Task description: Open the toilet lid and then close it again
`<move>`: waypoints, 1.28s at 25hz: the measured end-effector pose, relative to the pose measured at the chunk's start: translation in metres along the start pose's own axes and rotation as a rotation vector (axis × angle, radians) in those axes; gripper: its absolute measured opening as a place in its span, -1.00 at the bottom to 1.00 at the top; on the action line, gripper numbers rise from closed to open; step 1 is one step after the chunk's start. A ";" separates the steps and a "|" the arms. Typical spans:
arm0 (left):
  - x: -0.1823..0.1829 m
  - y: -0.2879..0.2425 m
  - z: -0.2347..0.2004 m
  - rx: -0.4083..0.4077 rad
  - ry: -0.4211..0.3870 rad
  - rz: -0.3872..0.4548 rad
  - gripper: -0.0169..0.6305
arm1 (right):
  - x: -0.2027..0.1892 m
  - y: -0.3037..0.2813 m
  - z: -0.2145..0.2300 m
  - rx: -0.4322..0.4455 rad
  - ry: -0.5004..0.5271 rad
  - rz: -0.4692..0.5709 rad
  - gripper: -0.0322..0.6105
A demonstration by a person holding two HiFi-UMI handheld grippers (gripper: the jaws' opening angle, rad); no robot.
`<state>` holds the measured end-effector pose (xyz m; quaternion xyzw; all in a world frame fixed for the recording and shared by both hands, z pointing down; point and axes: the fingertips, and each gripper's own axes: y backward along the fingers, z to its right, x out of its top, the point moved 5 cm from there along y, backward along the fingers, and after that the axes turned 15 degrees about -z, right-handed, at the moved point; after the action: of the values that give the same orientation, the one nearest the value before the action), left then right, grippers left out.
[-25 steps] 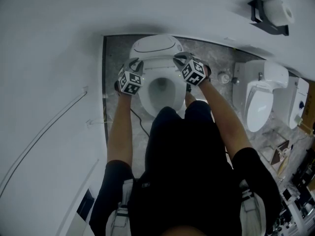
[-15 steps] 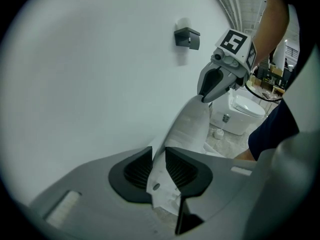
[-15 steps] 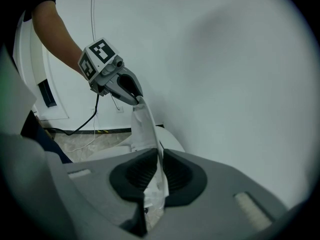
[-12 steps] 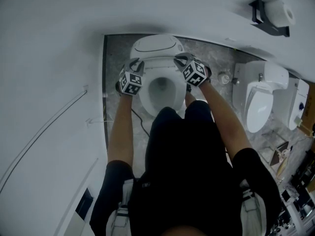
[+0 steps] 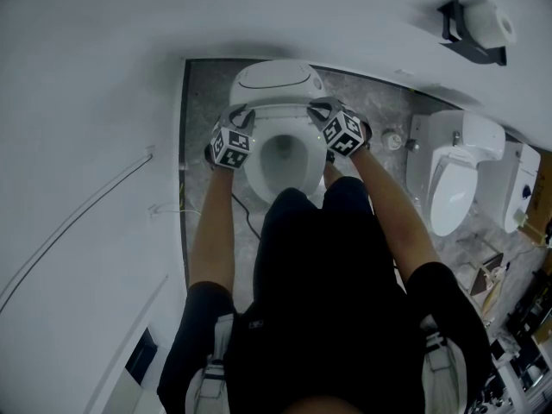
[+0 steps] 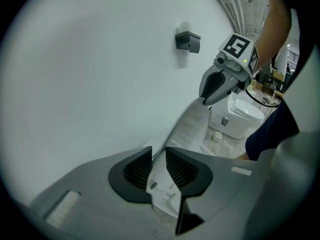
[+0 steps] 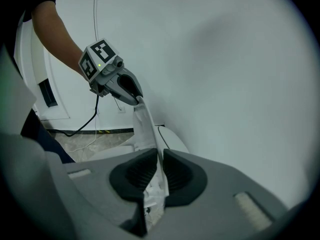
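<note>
White plastic toilet lid [image 6: 192,126], raised steeply over the open seat [image 5: 252,162], thin and edge-on.

Glossy plastic toilet lid [image 6: 192,126], mottled stone floor [image 5: 203,102] (looks matt)

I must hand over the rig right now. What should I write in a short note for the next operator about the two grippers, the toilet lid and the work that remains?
Left gripper: shut on one side edge of the toilet lid.
Right gripper: shut on the opposite side edge.
Lid: raised off the seat and held between both grippers. The bowl is uncovered in the head view.
Done: the lid is up, so the opening step looks complete or nearly so.
Left: lower the lid onto the seat, then release both grippers.
</note>
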<state>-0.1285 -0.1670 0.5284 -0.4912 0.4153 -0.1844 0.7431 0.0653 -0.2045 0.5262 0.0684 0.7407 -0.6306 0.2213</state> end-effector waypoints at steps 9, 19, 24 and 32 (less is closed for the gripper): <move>-0.012 0.010 0.018 -0.011 0.012 0.013 -0.69 | -0.012 0.007 -0.020 0.008 -0.001 0.008 -0.77; -0.032 0.024 0.039 -0.021 0.005 0.027 -0.69 | -0.021 0.015 -0.050 -0.004 0.018 0.006 -0.76; -0.040 0.027 0.053 -0.033 -0.008 0.030 -0.69 | -0.031 0.016 -0.063 0.012 0.000 -0.004 -0.75; -0.064 0.041 0.074 -0.058 -0.028 0.050 -0.69 | -0.039 0.022 -0.096 -0.003 -0.021 -0.016 -0.72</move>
<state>-0.1129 -0.0624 0.5330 -0.5046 0.4224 -0.1467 0.7385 0.0850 -0.1005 0.5324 0.0558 0.7398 -0.6320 0.2241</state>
